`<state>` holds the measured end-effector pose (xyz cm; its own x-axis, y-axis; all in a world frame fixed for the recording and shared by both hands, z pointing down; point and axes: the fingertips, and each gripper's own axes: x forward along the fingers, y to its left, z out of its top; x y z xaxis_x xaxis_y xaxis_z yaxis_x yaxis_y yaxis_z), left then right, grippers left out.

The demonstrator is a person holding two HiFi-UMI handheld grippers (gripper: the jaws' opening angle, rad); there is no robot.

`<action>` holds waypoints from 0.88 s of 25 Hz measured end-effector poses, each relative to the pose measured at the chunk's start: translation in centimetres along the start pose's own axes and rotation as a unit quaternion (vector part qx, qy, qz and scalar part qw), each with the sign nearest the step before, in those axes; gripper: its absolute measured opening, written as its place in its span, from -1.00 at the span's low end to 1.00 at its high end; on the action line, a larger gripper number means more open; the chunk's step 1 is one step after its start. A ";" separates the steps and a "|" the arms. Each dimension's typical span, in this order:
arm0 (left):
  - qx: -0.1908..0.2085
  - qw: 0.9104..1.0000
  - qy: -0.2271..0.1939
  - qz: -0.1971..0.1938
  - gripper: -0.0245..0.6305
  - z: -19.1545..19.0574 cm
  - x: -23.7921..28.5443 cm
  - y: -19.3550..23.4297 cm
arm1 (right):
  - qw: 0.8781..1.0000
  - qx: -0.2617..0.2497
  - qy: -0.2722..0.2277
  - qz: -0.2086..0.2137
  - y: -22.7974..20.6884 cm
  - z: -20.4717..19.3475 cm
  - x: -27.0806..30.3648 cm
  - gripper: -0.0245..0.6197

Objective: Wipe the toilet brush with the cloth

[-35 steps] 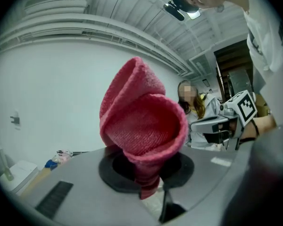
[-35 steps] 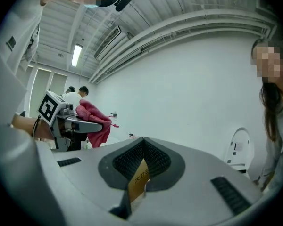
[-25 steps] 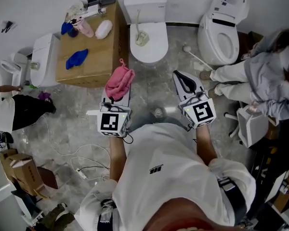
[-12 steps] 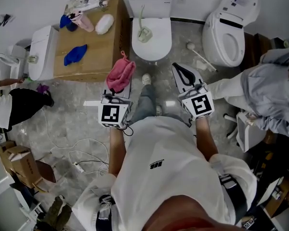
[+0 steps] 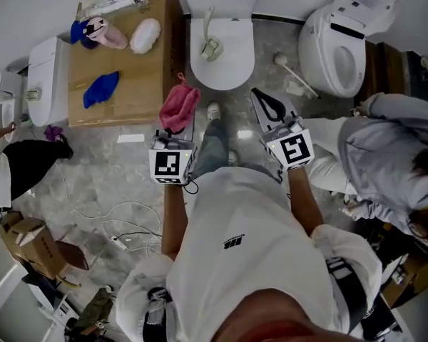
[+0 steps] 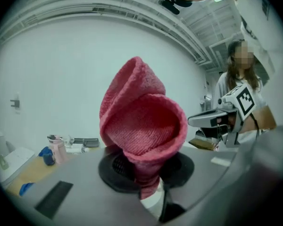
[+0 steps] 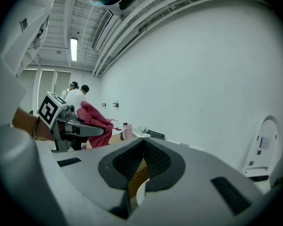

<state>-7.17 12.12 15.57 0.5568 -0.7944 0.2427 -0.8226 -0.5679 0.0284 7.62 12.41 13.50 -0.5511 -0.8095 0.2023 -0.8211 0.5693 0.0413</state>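
Observation:
A pink cloth (image 5: 178, 104) bunches up from the jaws of my left gripper (image 5: 180, 132), which is shut on it; in the left gripper view the cloth (image 6: 142, 126) fills the middle. My right gripper (image 5: 258, 95) is shut with nothing in it, its pads (image 7: 153, 160) pressed together. Both point at the white toilet (image 5: 235, 68) ahead. A pale brush (image 5: 211, 43) lies on the toilet's closed lid, beyond both grippers. A second, white brush (image 5: 294, 75) lies on the floor, ahead and to the right of my right gripper.
A wooden table (image 5: 128, 98) to the left holds a blue cloth (image 5: 100, 90), a white pad (image 5: 144, 35) and a pink bottle (image 5: 113, 38). Another toilet (image 5: 341, 43) with a raised lid stands at the right. A person in grey (image 5: 385, 155) sits nearby. Cables (image 5: 121, 226) lie on the floor.
Both grippers have moved forward towards the toilet, the cloth still in the left one. The person holding them has stepped forward, a foot now near the toilet's base.

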 end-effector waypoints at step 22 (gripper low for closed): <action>-0.038 0.991 0.121 -0.051 -0.70 -14.5 19.1 10.8 | 0.986 0.037 0.163 -0.013 -8.4 -15.8 19.2 -0.91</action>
<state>-7.14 -6.07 34.54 0.6004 -0.6545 0.4595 -0.7754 -0.6171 0.1342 6.27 -5.64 32.50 -0.4622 -0.7279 0.5064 -0.8500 0.5264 -0.0191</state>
